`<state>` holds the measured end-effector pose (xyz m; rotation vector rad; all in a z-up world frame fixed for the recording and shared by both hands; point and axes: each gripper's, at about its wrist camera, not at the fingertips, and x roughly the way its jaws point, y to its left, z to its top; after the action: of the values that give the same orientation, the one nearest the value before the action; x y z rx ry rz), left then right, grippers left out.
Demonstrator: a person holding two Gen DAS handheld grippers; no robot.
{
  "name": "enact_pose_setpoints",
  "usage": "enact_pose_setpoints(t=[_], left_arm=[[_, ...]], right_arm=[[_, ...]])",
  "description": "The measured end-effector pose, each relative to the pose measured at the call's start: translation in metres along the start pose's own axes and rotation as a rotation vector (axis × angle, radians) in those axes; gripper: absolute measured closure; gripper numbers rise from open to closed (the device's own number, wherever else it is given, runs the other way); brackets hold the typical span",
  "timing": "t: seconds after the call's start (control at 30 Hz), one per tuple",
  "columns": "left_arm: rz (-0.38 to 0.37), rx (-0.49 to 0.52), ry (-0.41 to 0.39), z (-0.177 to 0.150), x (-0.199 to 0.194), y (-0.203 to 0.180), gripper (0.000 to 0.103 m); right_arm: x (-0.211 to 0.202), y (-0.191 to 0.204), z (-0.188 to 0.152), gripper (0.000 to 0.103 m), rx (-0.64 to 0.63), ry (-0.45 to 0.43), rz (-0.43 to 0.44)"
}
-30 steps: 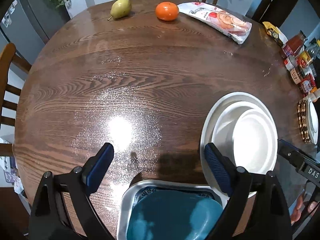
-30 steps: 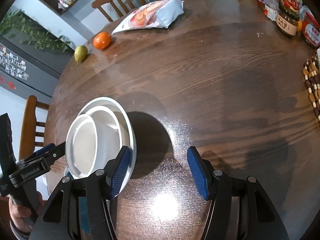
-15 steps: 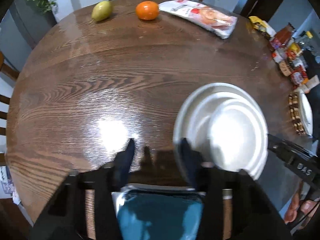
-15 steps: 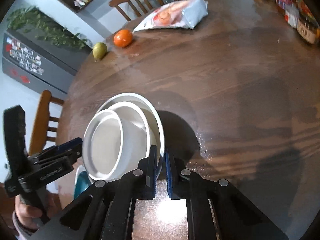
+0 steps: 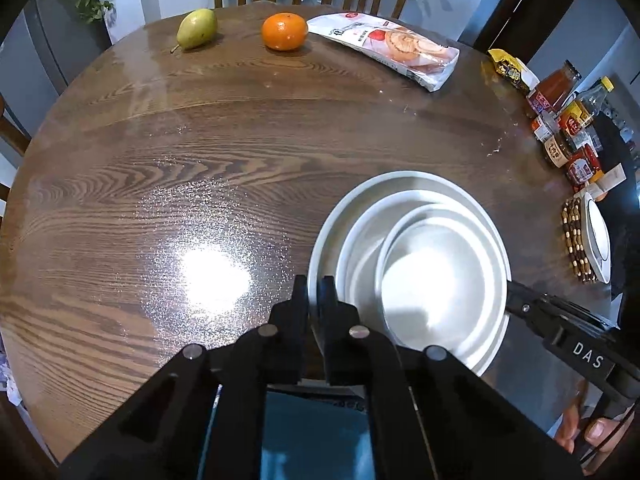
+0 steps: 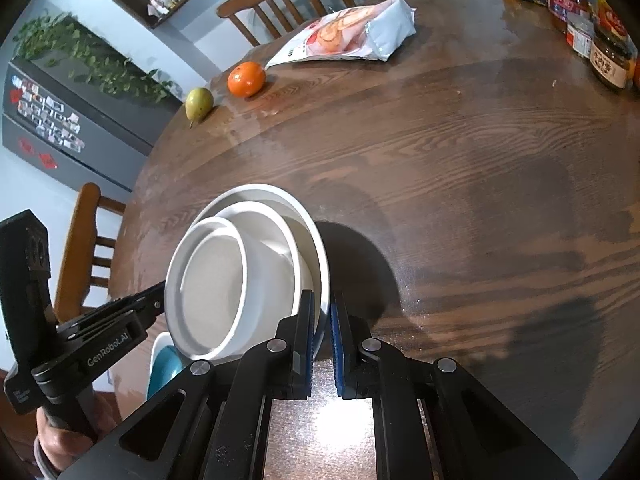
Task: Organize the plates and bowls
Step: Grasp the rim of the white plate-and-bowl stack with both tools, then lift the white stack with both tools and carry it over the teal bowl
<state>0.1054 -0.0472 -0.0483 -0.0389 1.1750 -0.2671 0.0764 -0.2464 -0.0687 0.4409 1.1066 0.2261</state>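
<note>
A white plate (image 5: 400,178) carries two nested white bowls, a wider one (image 5: 360,240) and a smaller one (image 5: 440,272) inside it. My left gripper (image 5: 313,292) is shut on the plate's left rim. My right gripper (image 6: 322,312) is shut on the opposite rim of the same plate (image 6: 296,204). Each gripper shows in the other's view, the right gripper (image 5: 510,292) at the plate's right edge and the left gripper (image 6: 160,296) at the stack's left. The stack overlaps a teal bowl (image 6: 164,364) below it and throws a round shadow on the table.
A steel tray with the teal bowl (image 5: 316,432) sits at the near table edge under my left gripper. A pear (image 5: 197,29), an orange (image 5: 284,31) and a snack bag (image 5: 388,46) lie at the far edge. Sauce jars (image 5: 560,128) and a beaded mat (image 5: 576,240) line the right side.
Both grippers went from open to shut on the plate's rim, the right one first and the left one after it. The hands stayed about where they were.
</note>
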Motion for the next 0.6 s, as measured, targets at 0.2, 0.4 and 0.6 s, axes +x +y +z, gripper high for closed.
enact_pose_setpoints(t=[0.2, 0.4, 0.6], left_arm=[[0.011, 0.006, -0.043, -0.001, -0.014, -0.001, 0.102], [0.048, 0.015, -0.106, -0.002, -0.033, -0.005, 0.102], [0.071, 0.024, -0.164, -0.006, -0.051, -0.006, 0.102]], right_arm=[[-0.008, 0.004, 0.002, 0.092, -0.006, -0.023, 0.008], [-0.021, 0.014, 0.001, 0.092, -0.023, -0.050, 0.028], [-0.033, 0.022, -0.001, 0.092, -0.036, -0.078, 0.050]])
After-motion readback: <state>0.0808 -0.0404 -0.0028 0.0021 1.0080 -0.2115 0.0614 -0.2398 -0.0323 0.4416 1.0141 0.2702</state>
